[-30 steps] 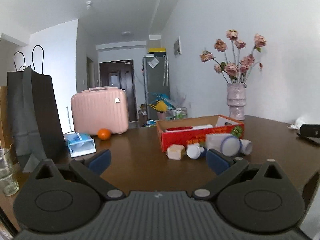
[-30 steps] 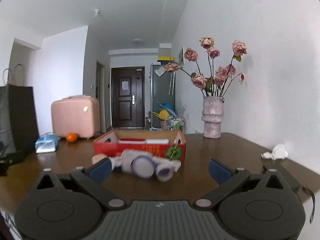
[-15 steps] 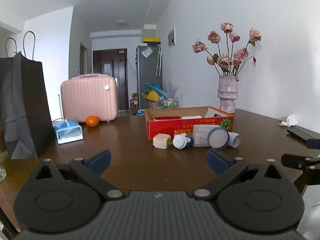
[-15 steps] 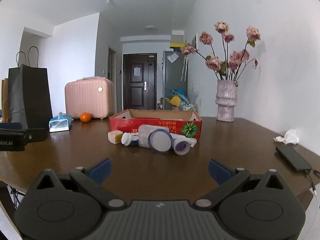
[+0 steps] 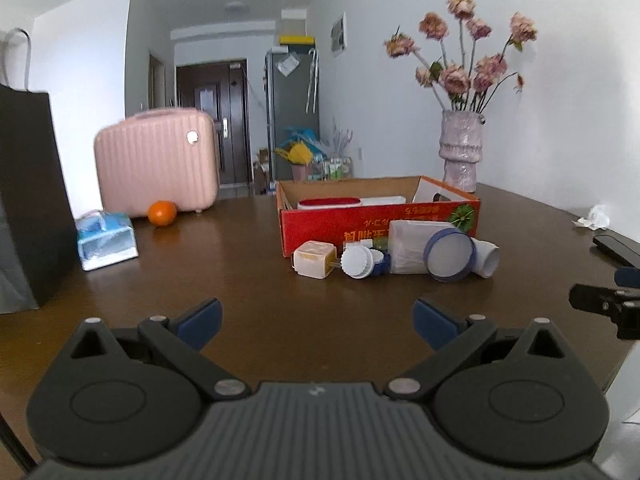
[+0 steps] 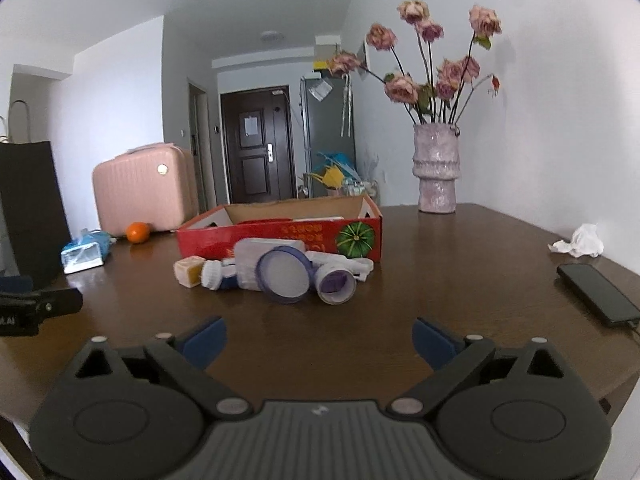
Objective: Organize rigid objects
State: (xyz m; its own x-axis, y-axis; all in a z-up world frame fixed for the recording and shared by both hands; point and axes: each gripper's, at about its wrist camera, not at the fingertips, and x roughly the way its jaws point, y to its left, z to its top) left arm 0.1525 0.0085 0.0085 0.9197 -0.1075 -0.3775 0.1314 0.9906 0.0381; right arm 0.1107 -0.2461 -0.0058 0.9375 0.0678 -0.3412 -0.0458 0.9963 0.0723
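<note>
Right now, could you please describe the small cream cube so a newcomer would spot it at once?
Find the red cardboard box on the brown table. Small containers lie in a row before its front wall. The cream cube ends that row on the orange's side: the only square-edged, boxy piece, beside round white lids.

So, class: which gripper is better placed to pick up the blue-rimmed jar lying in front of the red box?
Probably right: the right gripper faces the blue-rimmed jar almost head-on, jaws closing on nothing. From the left gripper it sits off to the right.
</note>
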